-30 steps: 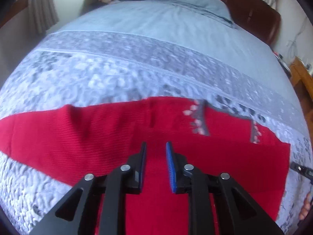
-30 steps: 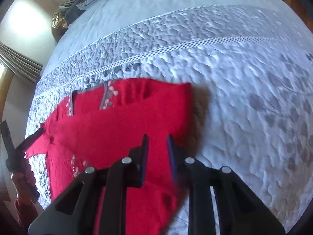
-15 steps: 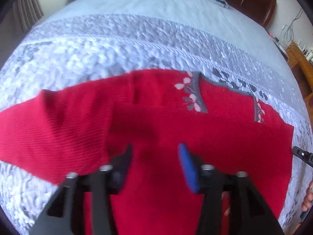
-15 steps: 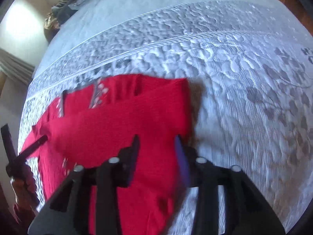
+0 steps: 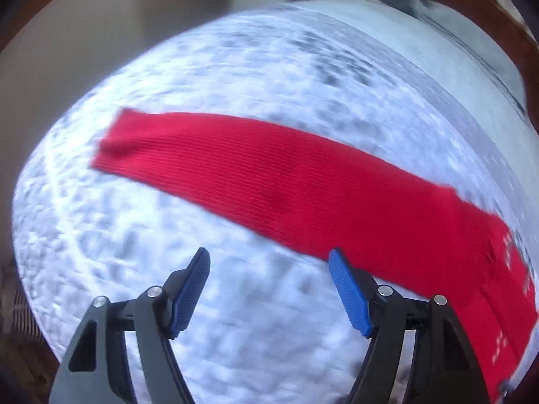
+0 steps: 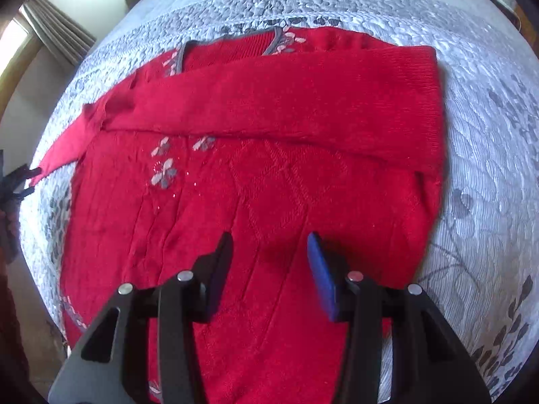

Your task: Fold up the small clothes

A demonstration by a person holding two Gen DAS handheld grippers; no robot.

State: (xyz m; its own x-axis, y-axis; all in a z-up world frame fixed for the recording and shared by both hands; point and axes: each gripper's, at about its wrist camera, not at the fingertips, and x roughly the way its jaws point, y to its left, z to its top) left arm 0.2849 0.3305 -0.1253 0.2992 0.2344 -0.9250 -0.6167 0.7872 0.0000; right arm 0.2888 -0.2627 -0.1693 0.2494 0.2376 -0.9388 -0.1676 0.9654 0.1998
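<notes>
One sleeve folded across the red sweater (image 6: 269,181); both my grippers, left (image 5: 269,286) and right (image 6: 269,262), just opened, holding nothing; next: grab the outstretched sleeve (image 5: 235,168).

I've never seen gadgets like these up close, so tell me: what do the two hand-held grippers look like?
Both look alike. The left gripper has two black plastic fingers built as open triangular frames, with round silver pins at the joints and ribbed blue pads on the inner faces. The right gripper has the same black frames, silver pins and blue pads. No cables or markings show.

one red sweater (image 6: 269,107), one quilted bedspread (image 6: 488,134), two grippers, left gripper (image 5: 269,271), right gripper (image 6: 271,249)
</notes>
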